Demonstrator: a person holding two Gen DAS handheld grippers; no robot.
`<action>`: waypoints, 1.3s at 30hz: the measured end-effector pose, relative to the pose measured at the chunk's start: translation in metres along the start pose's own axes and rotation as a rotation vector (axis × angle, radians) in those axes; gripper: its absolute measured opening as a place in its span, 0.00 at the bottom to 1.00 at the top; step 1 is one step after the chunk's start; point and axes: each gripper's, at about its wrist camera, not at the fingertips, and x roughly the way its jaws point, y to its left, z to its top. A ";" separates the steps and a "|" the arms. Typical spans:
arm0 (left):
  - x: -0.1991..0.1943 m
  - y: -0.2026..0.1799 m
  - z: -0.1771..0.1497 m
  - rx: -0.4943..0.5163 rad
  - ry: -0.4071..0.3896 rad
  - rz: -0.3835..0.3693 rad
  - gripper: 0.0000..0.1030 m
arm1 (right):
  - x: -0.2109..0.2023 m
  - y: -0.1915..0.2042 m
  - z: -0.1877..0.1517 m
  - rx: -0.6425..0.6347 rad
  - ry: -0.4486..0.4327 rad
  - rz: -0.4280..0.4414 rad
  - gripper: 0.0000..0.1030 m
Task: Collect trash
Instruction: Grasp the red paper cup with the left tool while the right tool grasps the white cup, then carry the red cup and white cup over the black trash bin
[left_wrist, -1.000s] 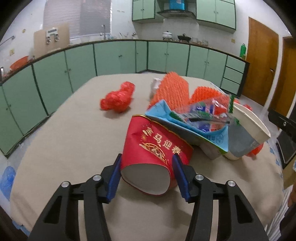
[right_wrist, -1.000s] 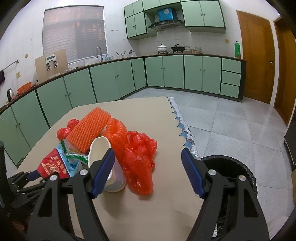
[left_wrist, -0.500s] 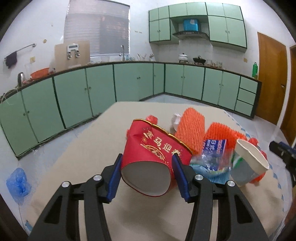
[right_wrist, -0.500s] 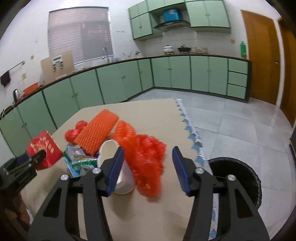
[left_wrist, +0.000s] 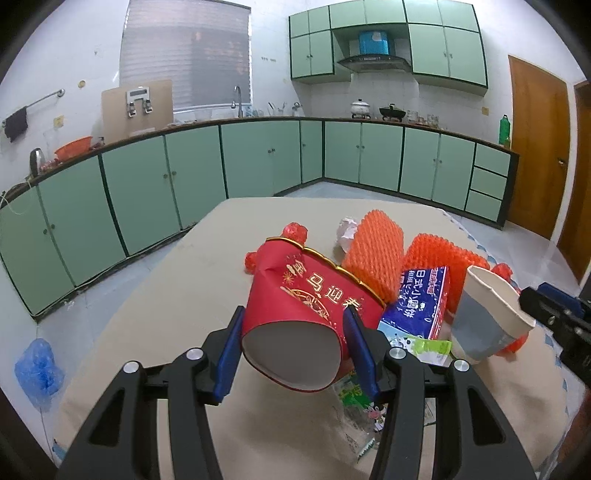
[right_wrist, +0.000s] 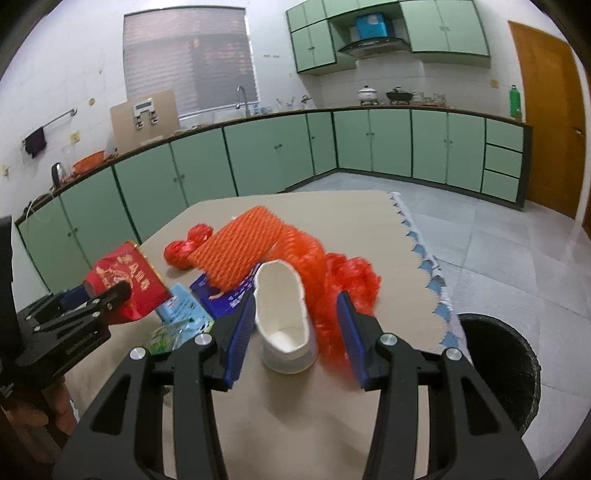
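Observation:
My left gripper (left_wrist: 293, 349) is shut on a squashed red paper cup (left_wrist: 306, 306) with gold print and holds it above the table; it also shows in the right wrist view (right_wrist: 125, 280). My right gripper (right_wrist: 297, 334) has closed around a white paper cup (right_wrist: 282, 314) and part of a red plastic bag (right_wrist: 343, 284); its left pad touches the cup. The cup also shows in the left wrist view (left_wrist: 484, 317). Orange foam nets (right_wrist: 240, 254), a blue wrapper (left_wrist: 417, 302) and a small red bag (right_wrist: 188, 245) lie on the table.
A black trash bin (right_wrist: 498, 358) stands on the floor off the table's right edge. The beige tablecloth (right_wrist: 332, 424) covers the table. A crumpled white paper (left_wrist: 347, 229) lies behind the nets. Green cabinets line the walls. A blue bag (left_wrist: 37, 369) lies on the floor.
My left gripper has lifted the red cup off the table. My right gripper has moved forward and narrowed around the white cup and red bag.

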 end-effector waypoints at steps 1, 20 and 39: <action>0.000 -0.001 0.000 0.003 -0.001 0.000 0.51 | 0.002 0.001 -0.001 -0.006 0.009 -0.002 0.43; -0.006 -0.010 0.007 0.028 -0.020 -0.023 0.51 | -0.001 0.011 0.005 -0.059 0.020 0.065 0.11; -0.023 -0.104 0.050 0.115 -0.106 -0.249 0.51 | -0.065 -0.061 0.042 0.026 -0.112 -0.102 0.11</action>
